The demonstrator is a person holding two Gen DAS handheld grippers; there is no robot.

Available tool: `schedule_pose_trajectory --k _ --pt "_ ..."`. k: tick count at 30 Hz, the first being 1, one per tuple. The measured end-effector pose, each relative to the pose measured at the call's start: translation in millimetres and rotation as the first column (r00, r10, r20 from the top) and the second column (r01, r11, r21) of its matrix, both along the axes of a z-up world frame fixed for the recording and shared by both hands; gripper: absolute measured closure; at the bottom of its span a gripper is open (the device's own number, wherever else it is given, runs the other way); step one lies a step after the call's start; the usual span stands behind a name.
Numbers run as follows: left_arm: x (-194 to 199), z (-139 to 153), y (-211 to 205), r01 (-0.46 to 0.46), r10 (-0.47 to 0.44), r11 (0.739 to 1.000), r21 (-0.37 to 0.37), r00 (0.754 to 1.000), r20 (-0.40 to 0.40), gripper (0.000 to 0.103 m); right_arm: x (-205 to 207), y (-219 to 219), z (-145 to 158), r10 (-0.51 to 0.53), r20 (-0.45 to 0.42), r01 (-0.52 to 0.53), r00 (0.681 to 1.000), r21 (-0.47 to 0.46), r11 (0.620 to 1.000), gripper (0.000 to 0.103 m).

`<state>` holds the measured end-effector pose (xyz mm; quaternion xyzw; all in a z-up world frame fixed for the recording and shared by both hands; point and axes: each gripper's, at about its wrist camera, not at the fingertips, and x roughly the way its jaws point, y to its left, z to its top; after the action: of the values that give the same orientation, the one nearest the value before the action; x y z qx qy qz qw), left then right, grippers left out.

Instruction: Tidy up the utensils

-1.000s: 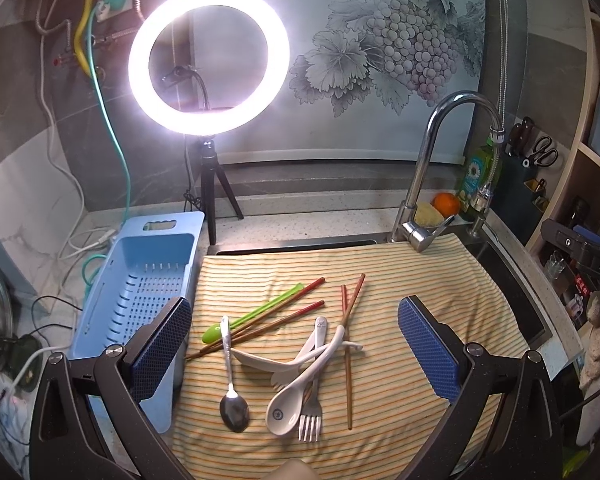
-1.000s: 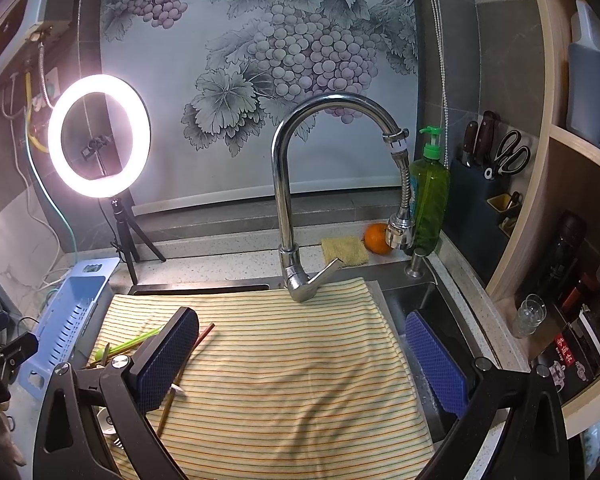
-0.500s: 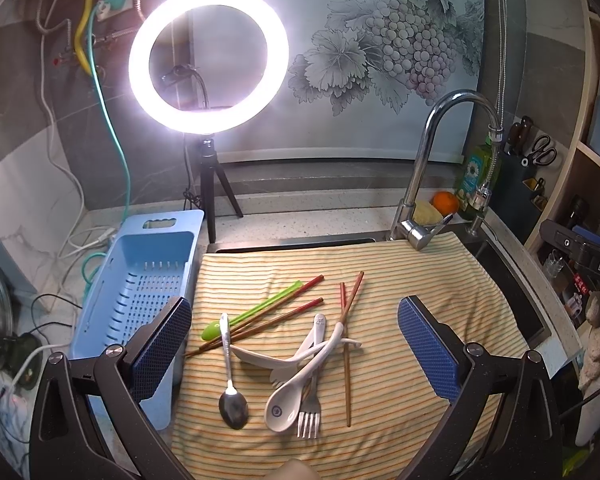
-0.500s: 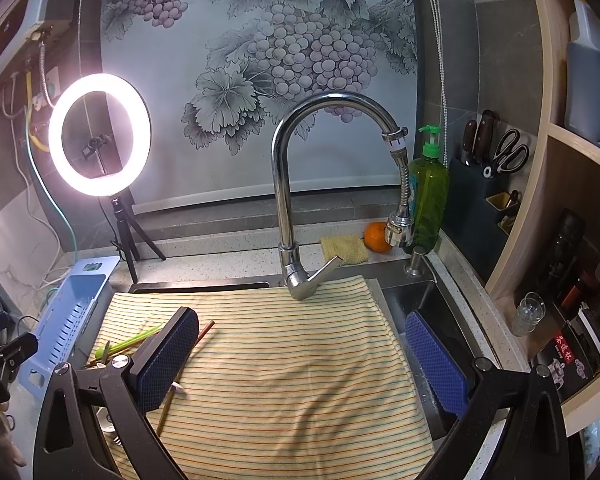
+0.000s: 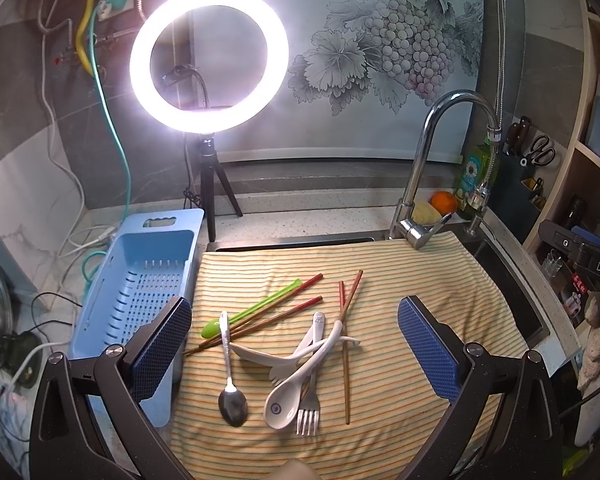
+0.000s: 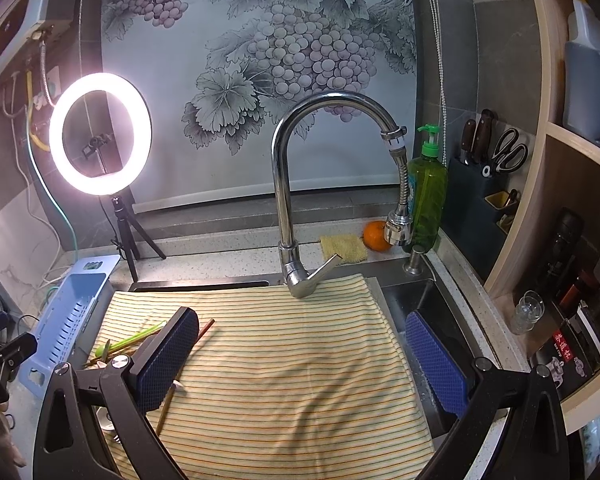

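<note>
Utensils lie in a loose pile on a striped cloth (image 5: 420, 280): a metal spoon (image 5: 231, 392), a white ceramic spoon (image 5: 296, 388), a white spork (image 5: 268, 356), a metal fork (image 5: 309, 408), a green spoon (image 5: 252, 312) and several brown chopsticks (image 5: 345, 360). A blue slotted basket (image 5: 140, 280) stands left of the cloth. My left gripper (image 5: 294, 344) is open and empty, hovering above the pile. My right gripper (image 6: 300, 360) is open and empty over the cloth's right half; the green spoon (image 6: 136, 338) and chopsticks (image 6: 166, 404) show partly behind its left finger.
A ring light on a tripod (image 5: 208, 56) stands at the back left, cables trailing left. A chrome faucet (image 6: 296, 184) rises behind the cloth. A sponge (image 6: 344, 246), an orange (image 6: 374, 235), a green soap bottle (image 6: 428, 188) and a knife block (image 6: 484, 184) stand at the back right. Open sink (image 6: 420, 304) lies right of the cloth.
Both views have shifted only very slightly. The utensils have not moved and both grippers stay open.
</note>
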<state>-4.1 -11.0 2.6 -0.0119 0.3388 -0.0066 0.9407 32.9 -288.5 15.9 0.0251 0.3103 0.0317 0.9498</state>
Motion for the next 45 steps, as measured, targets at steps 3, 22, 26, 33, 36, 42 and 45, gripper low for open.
schedule_pose_trajectory --k 3,22,26,33,36,42,45 --pt "-1.3 -0.6 0.7 0.000 0.000 1.000 0.000 1.000 -0.001 0.001 -1.4 -0.1 0.5 0.001 -0.001 -0.001 1.000 0.001 1.000 0.001" --pt "-2.9 -21.2 28.1 -0.054 0.054 0.999 0.002 0.996 -0.074 0.001 12.5 13.7 -23.4 0.063 -0.061 -0.060 0.996 0.037 0.997 0.001" --pt "-6.8 -31.7 37.4 -0.072 0.072 0.997 0.004 0.993 -0.097 0.001 20.1 23.9 -38.2 0.109 -0.097 -0.104 0.989 0.059 0.993 0.001" --pt "-15.0 -54.8 43.8 -0.056 0.060 0.998 0.034 0.987 -0.148 0.010 34.9 48.7 -63.4 0.254 -0.180 -0.219 0.950 0.195 0.956 0.001" --pt "-20.2 -67.1 44.4 -0.029 0.036 0.999 0.041 0.983 -0.178 0.018 43.0 65.6 -78.3 0.321 -0.227 -0.263 0.919 0.252 0.931 0.009" --pt "-24.8 -94.8 34.7 0.101 -0.071 0.989 0.112 0.967 -0.245 0.039 59.9 104.9 -118.4 0.460 -0.355 -0.306 0.814 0.411 0.859 0.042" --pt "-22.4 -107.7 33.6 0.148 -0.115 0.984 0.096 0.952 -0.285 0.050 66.7 123.9 -140.3 0.508 -0.408 -0.302 0.759 0.470 0.829 0.062"
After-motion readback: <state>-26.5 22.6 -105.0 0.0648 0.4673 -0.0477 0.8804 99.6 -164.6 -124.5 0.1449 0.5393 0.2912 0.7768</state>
